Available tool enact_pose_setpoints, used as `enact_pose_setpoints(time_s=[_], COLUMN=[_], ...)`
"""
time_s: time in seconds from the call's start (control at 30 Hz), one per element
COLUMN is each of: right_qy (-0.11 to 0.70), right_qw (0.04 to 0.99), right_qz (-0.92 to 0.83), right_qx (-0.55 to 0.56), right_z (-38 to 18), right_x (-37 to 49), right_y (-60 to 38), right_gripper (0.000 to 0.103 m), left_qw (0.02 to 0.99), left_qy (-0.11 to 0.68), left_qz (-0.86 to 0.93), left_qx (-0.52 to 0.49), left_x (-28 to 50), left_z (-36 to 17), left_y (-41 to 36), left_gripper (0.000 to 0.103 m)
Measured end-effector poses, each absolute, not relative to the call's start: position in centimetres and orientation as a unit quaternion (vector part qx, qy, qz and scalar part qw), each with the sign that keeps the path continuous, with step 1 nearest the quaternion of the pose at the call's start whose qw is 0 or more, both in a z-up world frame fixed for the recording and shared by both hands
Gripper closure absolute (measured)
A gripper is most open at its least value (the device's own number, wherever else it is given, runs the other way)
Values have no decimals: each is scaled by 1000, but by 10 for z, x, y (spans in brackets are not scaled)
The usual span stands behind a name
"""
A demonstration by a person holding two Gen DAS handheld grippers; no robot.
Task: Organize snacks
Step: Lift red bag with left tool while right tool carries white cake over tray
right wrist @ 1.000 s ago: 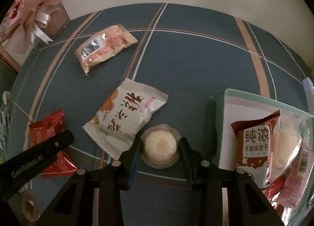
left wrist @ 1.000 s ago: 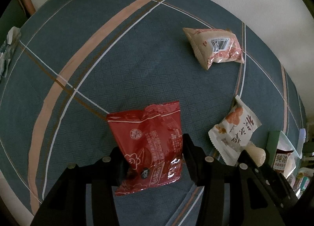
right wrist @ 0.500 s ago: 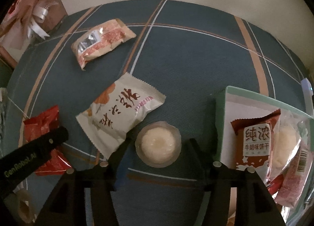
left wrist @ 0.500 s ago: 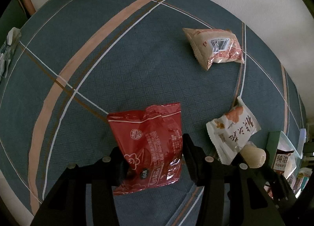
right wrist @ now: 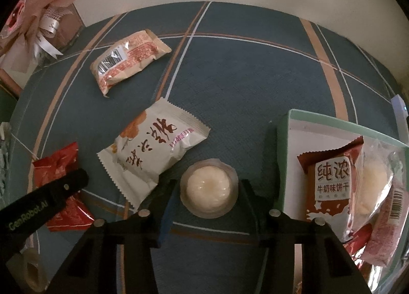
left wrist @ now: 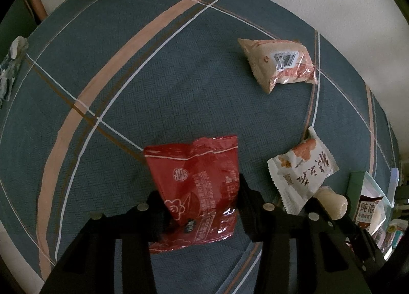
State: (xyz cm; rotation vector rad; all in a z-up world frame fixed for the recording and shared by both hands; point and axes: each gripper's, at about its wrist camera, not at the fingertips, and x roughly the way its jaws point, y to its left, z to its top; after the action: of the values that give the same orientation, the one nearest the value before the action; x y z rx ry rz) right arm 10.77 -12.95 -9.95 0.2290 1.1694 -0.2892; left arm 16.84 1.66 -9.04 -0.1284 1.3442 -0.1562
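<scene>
The tablecloth (right wrist: 242,84) is dark blue-grey, crossed by salmon bands with thin white and brown lines. At nine o'clock lies a glossy red packet (left wrist: 199,186) with white print. A white packet (right wrist: 153,151) carries dark characters and an orange picture. At eleven o'clock a cream wrapper (right wrist: 127,59) shows red print. The round cake (right wrist: 208,189) is creamy white. The box (right wrist: 283,156) at three o'clock is mint green.
</scene>
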Motion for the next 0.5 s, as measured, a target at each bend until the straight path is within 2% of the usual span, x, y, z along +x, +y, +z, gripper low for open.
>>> enact_pose_setpoints(time_s=[0.17, 0.5], right_qy=[550, 529], right_qw=[815, 827], right_qz=[-134, -133], right_qx=[119, 135], right_z=[-91, -65], right_x=[105, 98], right_y=[-139, -152], right_gripper=[54, 54], left_qw=[785, 805], left_qy=[612, 584], left_qz=[-73, -81], left_qx=[-65, -75], left_x=[167, 160], left_z=[-82, -50], left_y=[19, 24], left_gripper=[61, 62])
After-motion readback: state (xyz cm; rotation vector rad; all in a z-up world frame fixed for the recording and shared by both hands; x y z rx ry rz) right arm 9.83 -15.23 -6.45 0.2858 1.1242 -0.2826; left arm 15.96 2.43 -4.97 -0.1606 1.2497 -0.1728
